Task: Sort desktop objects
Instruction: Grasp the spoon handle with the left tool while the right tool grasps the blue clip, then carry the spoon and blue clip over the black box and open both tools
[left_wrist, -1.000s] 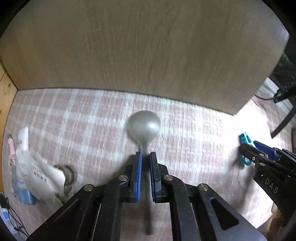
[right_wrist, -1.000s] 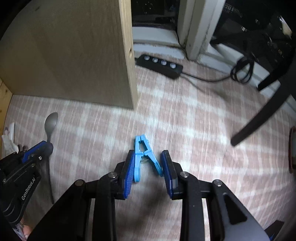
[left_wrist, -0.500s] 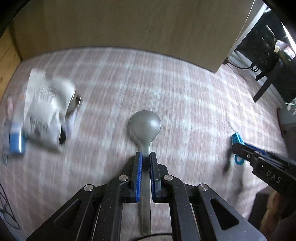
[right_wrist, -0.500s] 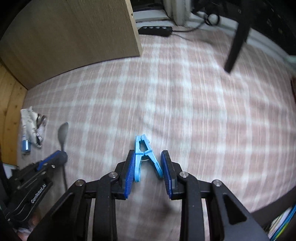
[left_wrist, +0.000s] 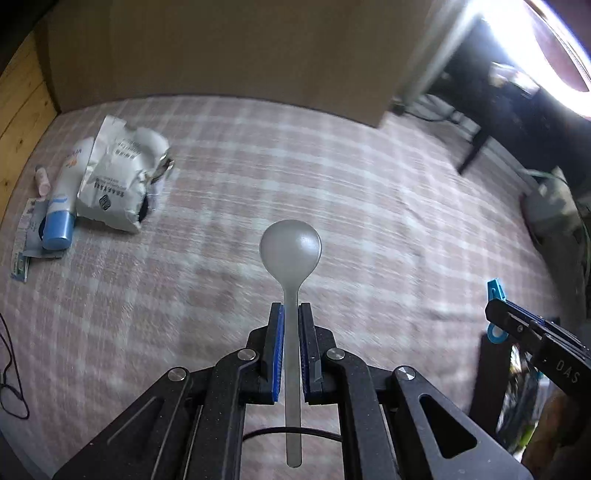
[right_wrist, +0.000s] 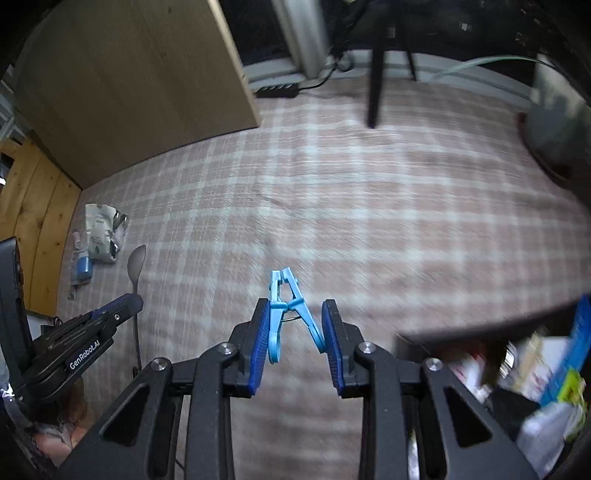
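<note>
My left gripper (left_wrist: 290, 314) is shut on the handle of a grey metal spoon (left_wrist: 290, 251), bowl pointing forward, held above the pink checked cloth (left_wrist: 332, 177). My right gripper (right_wrist: 295, 314) is shut on a light blue clothes peg (right_wrist: 284, 299), gripping its two handle ends, its tip pointing forward. In the right wrist view the left gripper (right_wrist: 122, 304) and spoon (right_wrist: 136, 258) show at the left. In the left wrist view the right gripper (left_wrist: 496, 314) and the peg (left_wrist: 494, 291) show at the right edge.
A crumpled white packet (left_wrist: 118, 177), a white tube with a blue cap (left_wrist: 62, 199) and a small pink item (left_wrist: 41, 179) lie at the far left of the cloth. A wooden panel (right_wrist: 129, 81) stands behind. A box of mixed items (right_wrist: 535, 376) sits at lower right.
Both grippers have risen and pulled back from the wooden panel, each still holding its object. More of the cloth and the packet and tube pile now show.
</note>
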